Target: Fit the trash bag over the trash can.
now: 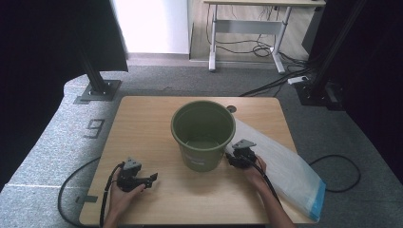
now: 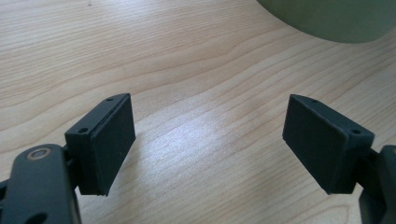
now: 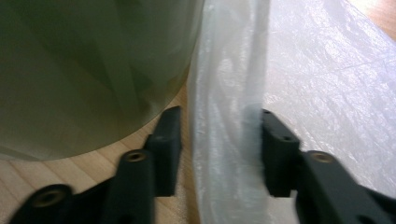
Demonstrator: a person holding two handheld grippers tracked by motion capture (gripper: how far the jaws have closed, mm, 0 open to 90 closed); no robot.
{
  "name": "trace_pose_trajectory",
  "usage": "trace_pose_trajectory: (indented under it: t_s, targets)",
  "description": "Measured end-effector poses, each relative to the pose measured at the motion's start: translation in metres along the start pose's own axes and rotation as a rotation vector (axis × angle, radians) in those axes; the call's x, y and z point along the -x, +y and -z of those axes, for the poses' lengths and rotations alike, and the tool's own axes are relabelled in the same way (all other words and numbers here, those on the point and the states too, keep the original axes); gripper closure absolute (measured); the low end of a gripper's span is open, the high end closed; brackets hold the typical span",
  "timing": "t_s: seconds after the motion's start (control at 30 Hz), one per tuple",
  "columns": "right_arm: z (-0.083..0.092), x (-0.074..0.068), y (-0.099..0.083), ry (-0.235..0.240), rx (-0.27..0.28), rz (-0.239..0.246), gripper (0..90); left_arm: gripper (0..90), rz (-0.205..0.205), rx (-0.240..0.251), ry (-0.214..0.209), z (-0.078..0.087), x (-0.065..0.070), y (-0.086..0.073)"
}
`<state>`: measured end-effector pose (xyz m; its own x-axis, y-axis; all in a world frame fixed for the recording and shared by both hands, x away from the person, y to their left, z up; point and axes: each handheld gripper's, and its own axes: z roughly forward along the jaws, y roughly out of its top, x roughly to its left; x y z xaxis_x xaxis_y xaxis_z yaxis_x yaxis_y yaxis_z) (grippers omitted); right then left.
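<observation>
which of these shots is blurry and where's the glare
Right gripper view: soft and smeared, the green bucket and plastic bag both blurred, with the bag washed out white. Left gripper view: sharp wood grain, a pale sheen on the table between the tool's jaws. High view: evenly lit table, dark at the sides.

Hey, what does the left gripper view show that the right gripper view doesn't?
Left gripper view: the left gripper with its jaws wide apart over bare wooden table, nothing between them.

Right gripper view: the right gripper, jaws either side of a raised fold of the clear plastic bag, not visibly closed on it.

Both: the green bucket close by, and the wood tabletop.
</observation>
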<state>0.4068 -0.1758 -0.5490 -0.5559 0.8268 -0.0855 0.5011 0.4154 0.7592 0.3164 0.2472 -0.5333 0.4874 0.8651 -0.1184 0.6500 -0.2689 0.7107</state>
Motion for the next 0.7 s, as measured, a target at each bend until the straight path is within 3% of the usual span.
trace_pose_trajectory:
  t_s: [0.17, 0.23, 0.4, 0.6, 0.7]
  targets:
    - [0.002, 0.003, -0.001, -0.015, -0.012, 0.019, 87.3, 17.0, 0.013, 0.012, 0.002, 0.001, -0.002, 0.001]
    - [0.005, 0.005, -0.002, -0.022, 0.005, 0.01, 88.1, 17.1, 0.013, 0.014, -0.001, 0.001, -0.002, 0.002]
    - [0.026, 0.017, 0.002, -0.05, 0.119, -0.047, 88.4, 17.0, -0.002, 0.001, 0.001, 0.002, -0.001, -0.001]
    - [0.061, 0.03, 0.004, -0.044, 0.266, -0.12, 88.4, 17.0, 0.033, 0.043, -0.029, 0.006, -0.003, 0.003]
    - [0.077, 0.038, 0.007, -0.04, 0.332, -0.164, 88.5, 17.0, 0.029, 0.029, -0.023, 0.003, -0.003, 0.002]
